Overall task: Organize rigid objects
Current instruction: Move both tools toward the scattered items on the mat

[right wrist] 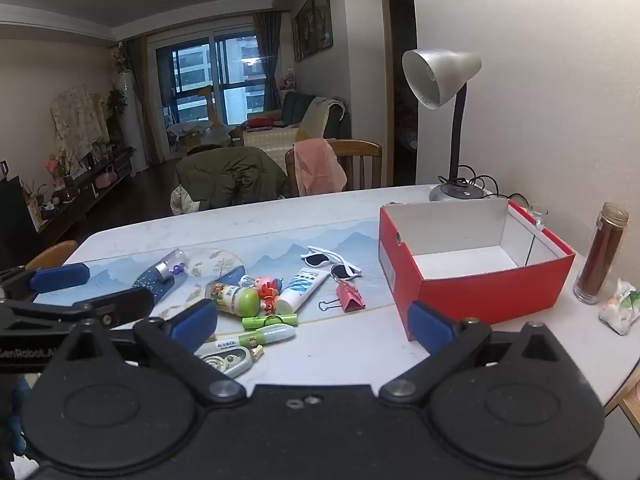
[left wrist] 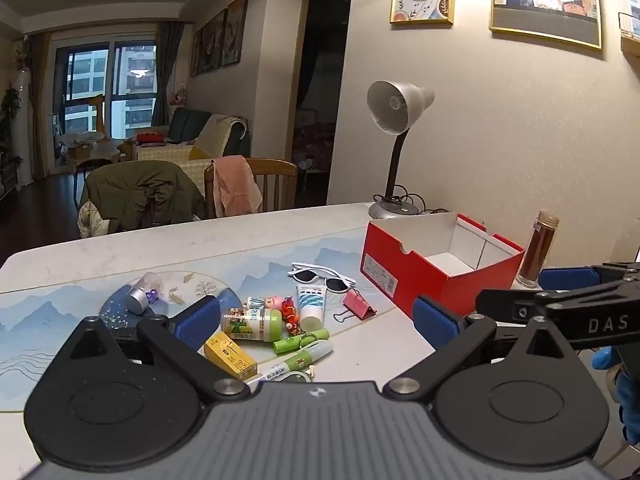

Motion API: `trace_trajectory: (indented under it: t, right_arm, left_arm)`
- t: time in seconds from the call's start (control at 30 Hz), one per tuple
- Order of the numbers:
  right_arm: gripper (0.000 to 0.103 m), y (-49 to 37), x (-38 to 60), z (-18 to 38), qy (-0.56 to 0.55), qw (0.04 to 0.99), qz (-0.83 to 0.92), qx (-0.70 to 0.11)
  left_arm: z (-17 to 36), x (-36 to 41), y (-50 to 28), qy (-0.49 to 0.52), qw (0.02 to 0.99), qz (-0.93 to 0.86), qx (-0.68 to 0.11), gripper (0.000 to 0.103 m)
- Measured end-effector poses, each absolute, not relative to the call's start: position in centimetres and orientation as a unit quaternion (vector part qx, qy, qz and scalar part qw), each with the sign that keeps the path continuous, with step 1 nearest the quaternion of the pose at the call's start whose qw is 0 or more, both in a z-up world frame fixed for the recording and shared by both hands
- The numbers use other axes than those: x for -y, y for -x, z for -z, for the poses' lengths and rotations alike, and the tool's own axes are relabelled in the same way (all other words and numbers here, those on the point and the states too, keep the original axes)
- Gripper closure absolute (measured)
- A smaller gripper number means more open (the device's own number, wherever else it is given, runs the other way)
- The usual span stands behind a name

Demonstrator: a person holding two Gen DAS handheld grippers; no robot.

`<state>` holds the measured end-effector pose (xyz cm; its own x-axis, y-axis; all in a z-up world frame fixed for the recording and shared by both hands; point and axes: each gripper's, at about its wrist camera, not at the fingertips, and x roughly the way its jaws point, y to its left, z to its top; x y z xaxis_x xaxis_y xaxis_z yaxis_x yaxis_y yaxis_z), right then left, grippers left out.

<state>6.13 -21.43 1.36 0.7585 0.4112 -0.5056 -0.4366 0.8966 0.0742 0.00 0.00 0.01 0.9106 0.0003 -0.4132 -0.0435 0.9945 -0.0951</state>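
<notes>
**Ana:** Table (right wrist: 352, 344) first, since it is filling the lower half of both views, with a blue mountain-print mat (right wrist: 280, 248) lying across its middle. What is sitting on it?

**Ben:** Next in size, a red box (right wrist: 472, 292) is standing open at the right of centre, its white inside showing nothing but bare walls and floor. A grey desk lamp (right wrist: 440, 76) is leaning over it from the upper right, and a brown bottle (right wrist: 600, 256) is standing upright at the right edge.

**Ana:** And the grippers?

**Ben:** The right gripper (right wrist: 312, 324) is hanging released, blue pads spread wide and nothing between them. The left gripper (left wrist: 316, 320) is doing the same, jaws apart and holding nothing.

**Ana:** Where is the clutter lying?

**Ben:** All left of the box, at centre frame. White sunglasses (right wrist: 332, 264) are lying nearest the box, a white tube (right wrist: 300, 288) beside them, a green-capped bottle (right wrist: 234, 300) touching a red figurine (right wrist: 268, 290). Lower down, a green marker (right wrist: 260, 336) and a pink binder clip (right wrist: 350, 295) are resting on the mat's edge. A yellow carton (left wrist: 230, 354) is showing only in the left wrist view, bottom centre.
</notes>
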Motion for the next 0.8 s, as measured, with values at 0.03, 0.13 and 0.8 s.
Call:
trace_trajectory:
  t: [0.03, 0.13, 0.8]
  right_arm:
    - [0.001, -6.1, 21.4, -1.4, 0.024, 0.937, -0.226, -0.265]
    - [0.001, -5.9, 20.9, -1.4, 0.043, 0.939, -0.221, -0.261]
    - [0.001, -6.1, 20.3, -1.8, 0.038, 0.931, -0.257, -0.258]
  left_arm:
    - [0.0, 0.0, 0.0, 0.049, 0.976, -0.014, -0.211, 0.000]
    - [0.1, -0.3, 0.0, 0.054, 0.975, -0.011, -0.214, 0.000]
    - [-0.3, -0.6, 0.0, 0.062, 0.972, -0.033, -0.223, 0.000]
